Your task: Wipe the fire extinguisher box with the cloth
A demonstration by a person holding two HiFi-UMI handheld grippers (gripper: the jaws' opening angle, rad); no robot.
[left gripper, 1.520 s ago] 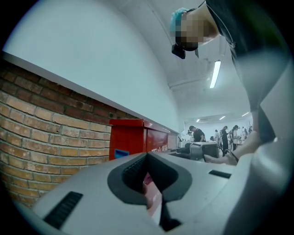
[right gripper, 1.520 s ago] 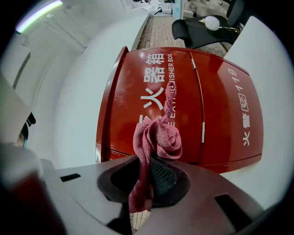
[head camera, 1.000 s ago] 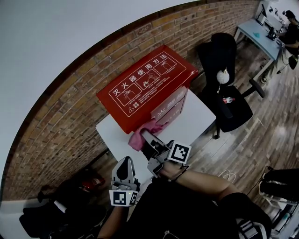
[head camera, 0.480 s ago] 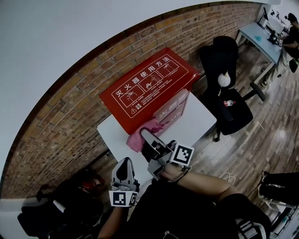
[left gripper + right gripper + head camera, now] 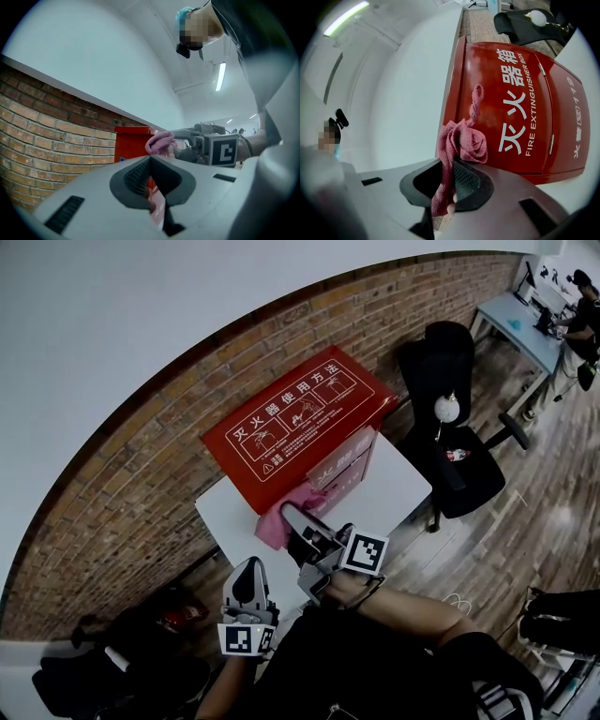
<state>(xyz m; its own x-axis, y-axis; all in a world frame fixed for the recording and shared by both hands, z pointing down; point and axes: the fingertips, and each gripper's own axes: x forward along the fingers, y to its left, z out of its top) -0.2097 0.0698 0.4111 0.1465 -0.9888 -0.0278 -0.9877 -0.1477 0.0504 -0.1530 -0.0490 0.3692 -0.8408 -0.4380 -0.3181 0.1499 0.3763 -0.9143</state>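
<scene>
A red fire extinguisher box [image 5: 300,423] with white print stands on a white table [image 5: 389,488] against the brick wall. Its front face [image 5: 520,108] fills the right gripper view. My right gripper [image 5: 292,518] is shut on a pink cloth [image 5: 281,512], and the bunched cloth [image 5: 461,140] rests against the lower left of the box front. My left gripper [image 5: 248,579] hangs back near my body, left of the right one, shut with nothing between its jaws. From the left gripper view the box [image 5: 133,143] and the cloth [image 5: 159,142] show beyond the jaws.
A black office chair [image 5: 455,442] stands right of the table. A brick wall [image 5: 112,512] runs behind the box. Dark bags [image 5: 122,662] lie on the floor at lower left. A person sits at a blue desk [image 5: 520,315] far right.
The view has shifted slightly. My right gripper with the cloth has stayed at the box's lower front, edging a little upward. The left gripper has not moved.
</scene>
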